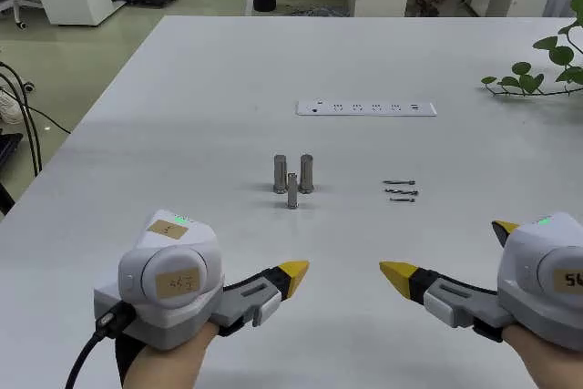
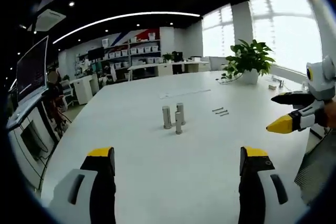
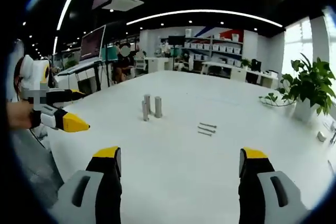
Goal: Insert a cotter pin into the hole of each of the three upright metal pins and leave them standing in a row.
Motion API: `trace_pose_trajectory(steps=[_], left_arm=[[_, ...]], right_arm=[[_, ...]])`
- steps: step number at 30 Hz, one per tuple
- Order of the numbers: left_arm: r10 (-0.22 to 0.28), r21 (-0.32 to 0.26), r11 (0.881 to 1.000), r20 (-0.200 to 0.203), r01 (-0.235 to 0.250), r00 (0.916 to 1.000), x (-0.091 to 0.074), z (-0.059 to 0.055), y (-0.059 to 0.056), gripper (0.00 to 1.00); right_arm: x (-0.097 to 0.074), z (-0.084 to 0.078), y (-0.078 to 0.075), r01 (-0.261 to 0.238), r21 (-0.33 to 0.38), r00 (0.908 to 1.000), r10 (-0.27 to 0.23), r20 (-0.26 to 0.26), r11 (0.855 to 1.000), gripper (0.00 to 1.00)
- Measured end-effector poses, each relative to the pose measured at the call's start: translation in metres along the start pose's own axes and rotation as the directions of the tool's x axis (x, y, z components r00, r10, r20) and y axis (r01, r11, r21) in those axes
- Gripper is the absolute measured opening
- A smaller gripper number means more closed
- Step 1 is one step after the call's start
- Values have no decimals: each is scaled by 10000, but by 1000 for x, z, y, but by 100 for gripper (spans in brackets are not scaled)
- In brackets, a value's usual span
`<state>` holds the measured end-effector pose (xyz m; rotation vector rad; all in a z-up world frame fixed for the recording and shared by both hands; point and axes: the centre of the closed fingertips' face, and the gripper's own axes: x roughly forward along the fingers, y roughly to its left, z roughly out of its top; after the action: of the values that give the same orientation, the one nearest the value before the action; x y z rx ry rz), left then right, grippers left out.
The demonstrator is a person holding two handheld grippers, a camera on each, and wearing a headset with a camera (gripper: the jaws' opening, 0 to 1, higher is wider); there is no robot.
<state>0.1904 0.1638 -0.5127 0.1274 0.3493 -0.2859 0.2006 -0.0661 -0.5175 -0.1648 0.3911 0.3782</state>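
Three grey metal pins [image 1: 292, 179] stand upright, bunched on the counter [image 1: 182, 116]; three thin cotter pins [image 1: 399, 190] lie parallel nearby; left tool [image 2: 177, 153] and right tool [image 3: 180, 153] both spread, empty.

A white power strip [image 1: 366, 108] lies on the table [image 1: 182, 134], potted plant [image 2: 251, 59] beyond.

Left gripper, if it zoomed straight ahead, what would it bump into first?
Probably the pins: they stand almost midway between the open jaws of the left gripper, with bare table before them. The front pin looks nearest, so likely that one, though depth is hard to judge.
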Motion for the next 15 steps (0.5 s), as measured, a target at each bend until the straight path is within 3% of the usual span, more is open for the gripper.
trace_pose_trajectory(steps=[15], left_arm=[[104, -55, 9999, 3, -104, 9999, -1, 0, 4, 84]], right_arm=[[0, 0, 0, 34, 83, 10000, -33, -27, 10000, 80]])
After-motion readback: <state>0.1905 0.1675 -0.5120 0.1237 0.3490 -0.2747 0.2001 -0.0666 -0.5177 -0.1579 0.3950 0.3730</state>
